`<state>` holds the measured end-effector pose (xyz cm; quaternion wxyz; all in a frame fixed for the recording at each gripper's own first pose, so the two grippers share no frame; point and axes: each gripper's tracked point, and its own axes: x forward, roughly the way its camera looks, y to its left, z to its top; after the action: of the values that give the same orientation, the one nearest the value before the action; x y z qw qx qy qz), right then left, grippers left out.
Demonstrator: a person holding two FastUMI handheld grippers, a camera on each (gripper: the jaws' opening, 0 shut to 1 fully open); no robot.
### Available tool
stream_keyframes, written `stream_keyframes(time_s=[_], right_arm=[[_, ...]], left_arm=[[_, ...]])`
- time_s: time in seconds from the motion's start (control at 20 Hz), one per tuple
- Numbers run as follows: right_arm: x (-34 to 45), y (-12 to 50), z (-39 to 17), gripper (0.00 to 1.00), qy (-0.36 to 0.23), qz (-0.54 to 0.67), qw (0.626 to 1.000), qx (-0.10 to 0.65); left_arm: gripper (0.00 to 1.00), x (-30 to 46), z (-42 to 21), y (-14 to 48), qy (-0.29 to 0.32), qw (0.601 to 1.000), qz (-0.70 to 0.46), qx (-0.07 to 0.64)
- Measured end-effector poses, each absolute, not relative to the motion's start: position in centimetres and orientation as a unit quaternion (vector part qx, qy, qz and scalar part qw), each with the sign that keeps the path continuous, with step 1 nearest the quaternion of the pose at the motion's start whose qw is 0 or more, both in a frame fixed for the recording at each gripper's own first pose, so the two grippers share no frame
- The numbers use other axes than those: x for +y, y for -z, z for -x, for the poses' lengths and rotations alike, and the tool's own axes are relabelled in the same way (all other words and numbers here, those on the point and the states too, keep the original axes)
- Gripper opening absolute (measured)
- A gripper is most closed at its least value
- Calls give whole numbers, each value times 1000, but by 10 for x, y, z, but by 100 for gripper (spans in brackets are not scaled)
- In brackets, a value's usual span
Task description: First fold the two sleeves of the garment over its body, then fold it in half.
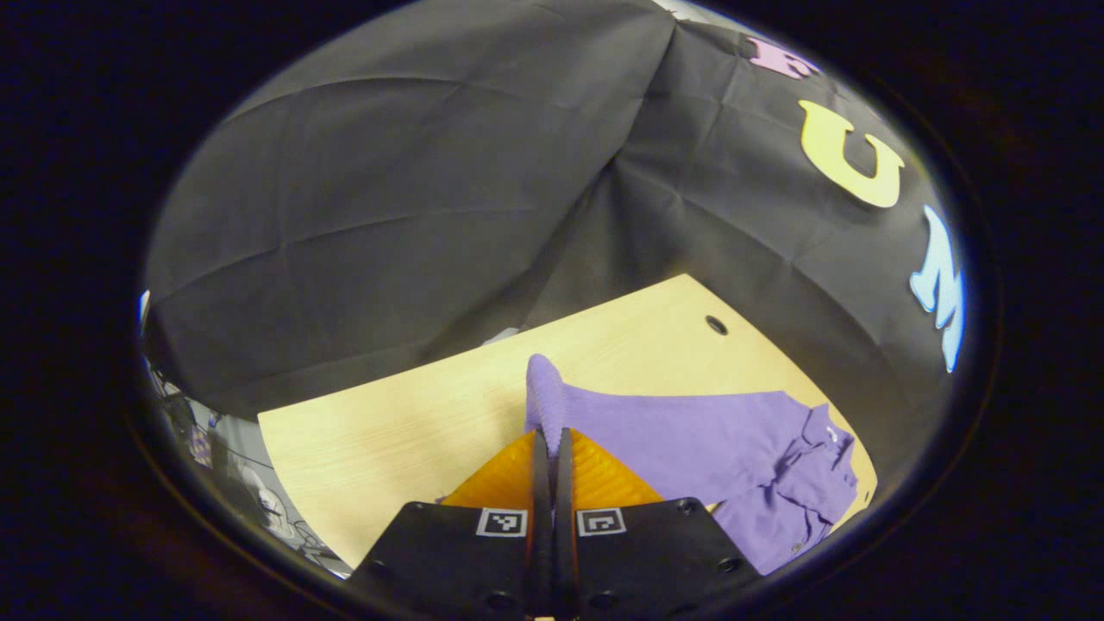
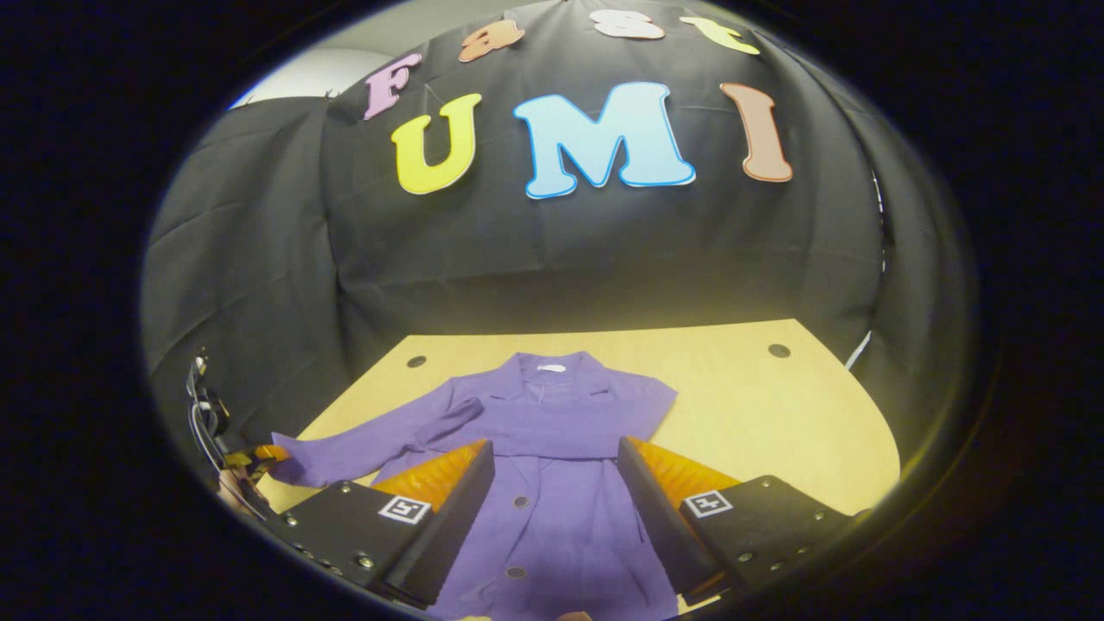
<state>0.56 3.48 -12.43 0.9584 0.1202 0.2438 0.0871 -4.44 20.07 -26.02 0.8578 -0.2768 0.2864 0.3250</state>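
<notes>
In the left gripper view, the left gripper (image 1: 552,448) has its fingers pressed together on the cuff end of one purple sleeve (image 1: 545,392), which rises in a soft hump just ahead of the tips. The garment (image 1: 690,431), a thin shirt with a collar and a button placket, lies flat on the desk (image 1: 388,431) ahead and to the right of this gripper, its collar end farthest right. The desk is pale wood-grain laminate with a small round hole in it. By my reading, the first sleeve fold is in hand: the pinched cuff needs carrying across onto the body and laying down flat.

In the right gripper view, the right gripper (image 2: 556,483) stands wide, holding nothing, hovering above the shirt's buttoned front, which lies between and below its fingers. The far sleeve stretches left of it towards the other gripper (image 2: 259,457), seen small at the left edge. The short-looking sleeve right of the collar seems already tucked, though I cannot be sure. The cloth looks limp and likely to wrinkle.
</notes>
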Motion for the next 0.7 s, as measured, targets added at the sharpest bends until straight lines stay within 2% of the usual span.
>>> stream_keyframes(time_s=[0.35, 0.7], right_arm=[[8, 128, -5, 91, -76, -121, 963, 228], [-27, 130, 3, 91, -57, -95, 971, 213]], left_arm=[[7, 127, -20, 200, -243, 890, 281, 265], [7, 36, -84, 175, -149, 914, 262, 271]])
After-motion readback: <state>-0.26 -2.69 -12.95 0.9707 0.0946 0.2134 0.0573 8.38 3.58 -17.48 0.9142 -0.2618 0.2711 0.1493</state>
